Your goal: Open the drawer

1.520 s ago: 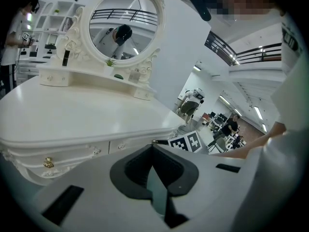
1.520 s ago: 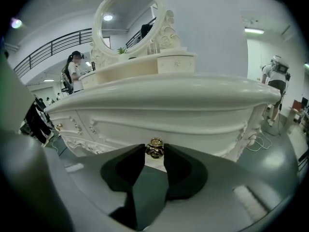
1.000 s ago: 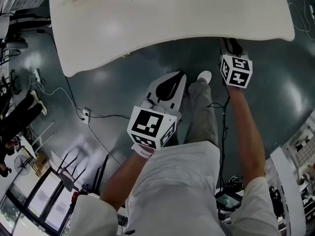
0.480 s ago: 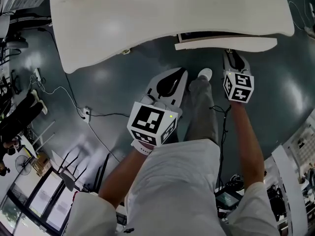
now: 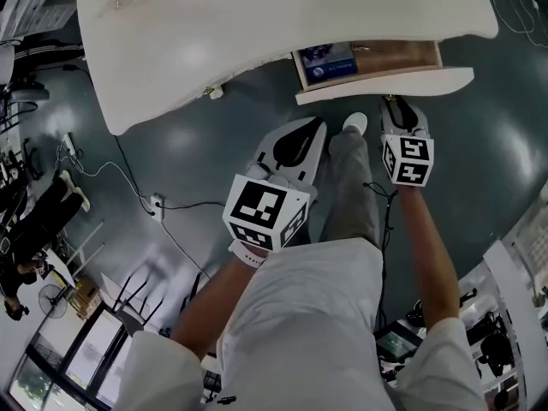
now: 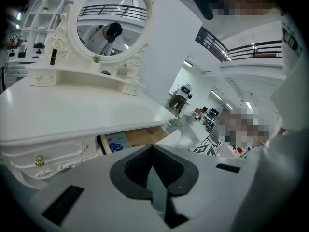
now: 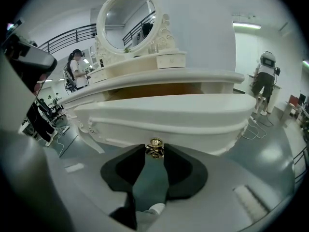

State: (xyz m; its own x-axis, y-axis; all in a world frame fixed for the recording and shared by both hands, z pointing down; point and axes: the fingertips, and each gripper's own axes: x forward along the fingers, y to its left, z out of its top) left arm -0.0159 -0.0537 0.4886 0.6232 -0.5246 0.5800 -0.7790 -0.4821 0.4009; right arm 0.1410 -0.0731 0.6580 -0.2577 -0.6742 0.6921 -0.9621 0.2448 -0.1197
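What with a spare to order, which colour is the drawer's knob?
Gold. The knob shows best in the right gripper view, on the front of the white drawer.

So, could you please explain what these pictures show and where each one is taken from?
A person stands at a white table, holding a hand-held gripper in each hand. One picture looks down from a camera on the person's head. The other two come from cameras riding on the grippers, each looking along its own jaws. The right gripper is closed on the gold knob of the drawer, which stands partly open with a blue item inside. The left gripper is shut and empty. A mirror stands on the table.
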